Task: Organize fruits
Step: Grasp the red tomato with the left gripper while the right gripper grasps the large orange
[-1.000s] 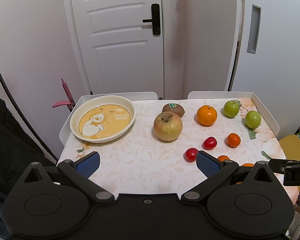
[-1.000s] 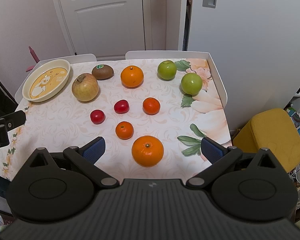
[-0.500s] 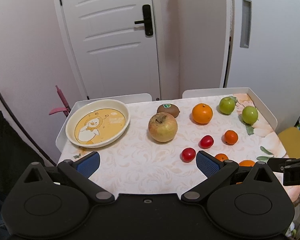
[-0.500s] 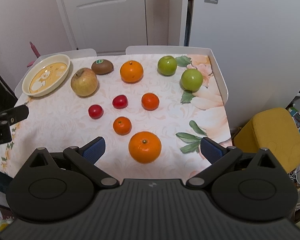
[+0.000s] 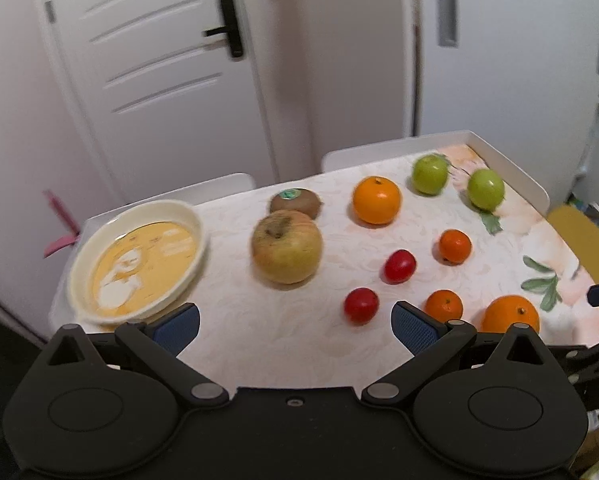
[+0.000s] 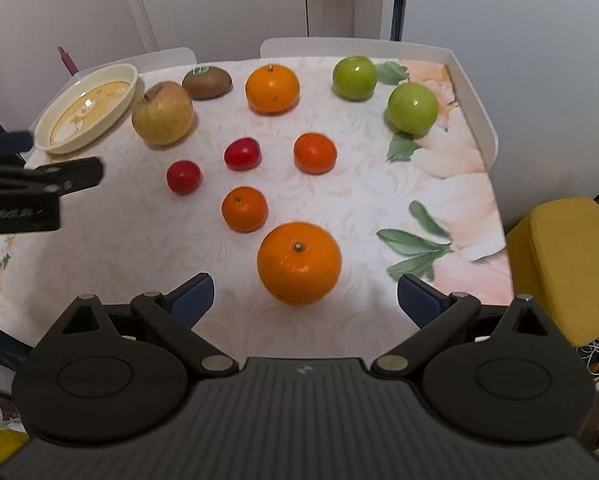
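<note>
**K:** While both cams are up: tongs status?

**R:** Left tongs (image 5: 295, 326) spread wide, nothing between the pads, hovering over the near edge of the counter (image 5: 259, 332). Right tongs (image 6: 305, 298) also spread wide, nothing gripped. Big orange (image 6: 298, 263) sits on the counter just ahead of them, dead centre at 12 o'clock, not touched by either pad.

**K:** Fruit layout, right wrist view?

**R:** All loose on the counter, none touching except maybe one pair. Small mandarin (image 6: 244, 209) at 11 o'clock of the big orange. Second mandarin (image 6: 314, 153) further back, near 12. Two red tomatoes: one (image 6: 242, 153) at 9 o'clock of that second mandarin, the other (image 6: 184, 176) nearer and further left. Back row from 9 to 3 o'clock: yellowish apple (image 6: 162, 113), kiwi (image 6: 206, 83) with a green sticker, second orange (image 6: 272, 88), green apple (image 6: 354, 77), second green apple (image 6: 412, 107) by the right rim.

**K:** Which pair?

**R:** Yellowish apple and kiwi. Close together, can't tell if they touch.

**K:** Dish?

**R:** Cream plate (image 6: 117, 102) with a yellow cartoon print, far-left corner, at 9 o'clock of the yellowish apple. No fruit in it. Left view is motion-blurred. Yellow stool (image 6: 559, 264) beside the counter at 3 o'clock.
</note>
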A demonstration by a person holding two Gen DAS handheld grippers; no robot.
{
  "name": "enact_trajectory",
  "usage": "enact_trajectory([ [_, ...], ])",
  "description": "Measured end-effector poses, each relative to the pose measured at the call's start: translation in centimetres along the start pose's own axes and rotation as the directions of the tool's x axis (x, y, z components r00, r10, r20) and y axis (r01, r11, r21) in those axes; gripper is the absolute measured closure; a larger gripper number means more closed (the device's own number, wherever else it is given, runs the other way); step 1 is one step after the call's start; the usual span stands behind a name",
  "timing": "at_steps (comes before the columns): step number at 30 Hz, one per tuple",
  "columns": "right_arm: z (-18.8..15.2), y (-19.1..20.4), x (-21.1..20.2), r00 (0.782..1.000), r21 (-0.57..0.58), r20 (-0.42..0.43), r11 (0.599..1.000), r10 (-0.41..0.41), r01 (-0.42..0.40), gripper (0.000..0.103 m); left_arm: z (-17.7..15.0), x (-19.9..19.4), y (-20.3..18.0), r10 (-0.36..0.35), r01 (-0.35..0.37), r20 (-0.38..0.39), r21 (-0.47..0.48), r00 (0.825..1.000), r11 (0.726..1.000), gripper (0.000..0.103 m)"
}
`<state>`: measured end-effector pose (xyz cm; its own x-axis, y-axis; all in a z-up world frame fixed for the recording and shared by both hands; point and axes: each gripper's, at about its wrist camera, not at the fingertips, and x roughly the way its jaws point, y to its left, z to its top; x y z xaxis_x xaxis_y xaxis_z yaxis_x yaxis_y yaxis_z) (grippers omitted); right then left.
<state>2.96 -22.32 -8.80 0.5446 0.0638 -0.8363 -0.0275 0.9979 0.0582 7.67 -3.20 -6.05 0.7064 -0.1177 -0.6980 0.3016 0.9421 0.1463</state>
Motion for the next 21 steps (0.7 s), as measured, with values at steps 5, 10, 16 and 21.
enact_trajectory([
  [5, -0.7, 0.5, 1.8, 1.000, 0.000, -0.007, 1.000, -0.017, 0.017, 0.000, 0.1, 3.4, -1.2, -0.046, 0.047, -0.007, 0.117, 0.999, 0.992, 0.003],
  [10, -1.0, 0.3, 3.1, 1.000, 0.030, -0.006, 0.999, -0.017, 0.017, 0.000, -0.2, 6.5, -1.9, -0.108, 0.114, -0.043, 0.171, 0.993, 0.979, 0.018],
  [16, -0.6, 0.3, 3.6, 1.000, 0.043, 0.012, 0.999, -0.024, 0.023, 0.002, -0.3, 8.7, -2.5, -0.155, 0.168, -0.082, 0.179, 0.984, 0.969, 0.036],
  [21, -0.2, 0.2, 4.2, 1.000, 0.044, 0.009, 0.999, -0.023, 0.022, 0.008, -0.3, 9.6, -2.9, -0.172, 0.187, -0.095, 0.188, 0.981, 0.964, 0.052],
])
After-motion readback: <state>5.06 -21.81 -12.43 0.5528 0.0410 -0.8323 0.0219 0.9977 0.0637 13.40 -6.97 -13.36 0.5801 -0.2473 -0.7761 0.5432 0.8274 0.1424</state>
